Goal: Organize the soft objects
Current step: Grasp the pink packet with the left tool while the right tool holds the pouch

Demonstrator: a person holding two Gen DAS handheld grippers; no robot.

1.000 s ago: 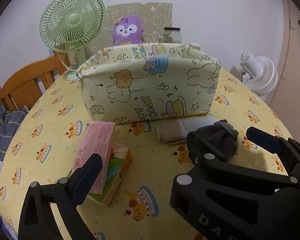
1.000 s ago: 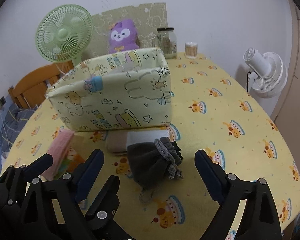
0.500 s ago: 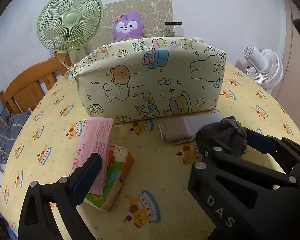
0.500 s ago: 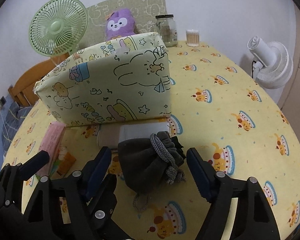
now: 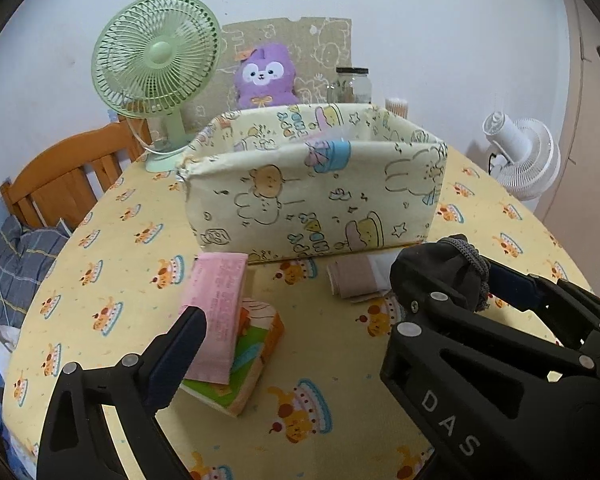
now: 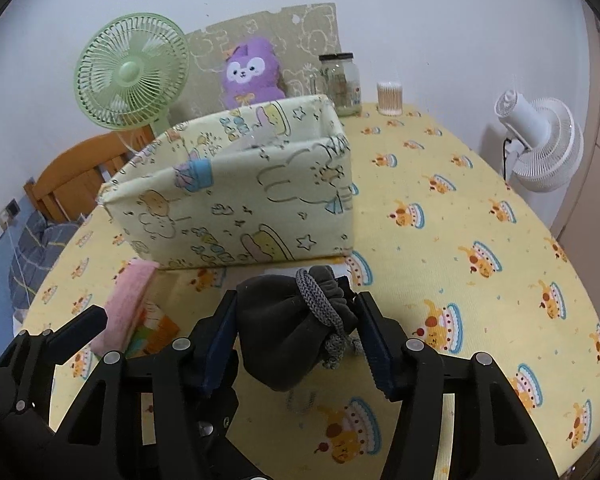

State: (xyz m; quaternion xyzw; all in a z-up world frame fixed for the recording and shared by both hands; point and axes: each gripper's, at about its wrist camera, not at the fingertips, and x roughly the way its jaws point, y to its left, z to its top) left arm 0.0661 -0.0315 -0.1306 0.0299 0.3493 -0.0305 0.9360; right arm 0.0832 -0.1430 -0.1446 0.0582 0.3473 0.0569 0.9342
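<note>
Pouch (image 6: 288,328) hiding folded cloth (image 5: 354,280), right gripper (image 6: 296,336) clamped

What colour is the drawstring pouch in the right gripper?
Dark grey, with a lighter grey braided cord; the drawstring pouch shows best in the right wrist view.

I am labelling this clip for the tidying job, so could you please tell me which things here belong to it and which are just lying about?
Part of the job:
- dark drawstring pouch, pressed between the right gripper fingers, which have just been closing
- fabric storage box
- pink tissue pack
- folded beige cloth

Just lying about:
- green fan
- purple plush
- glass jar
- white fan
</note>
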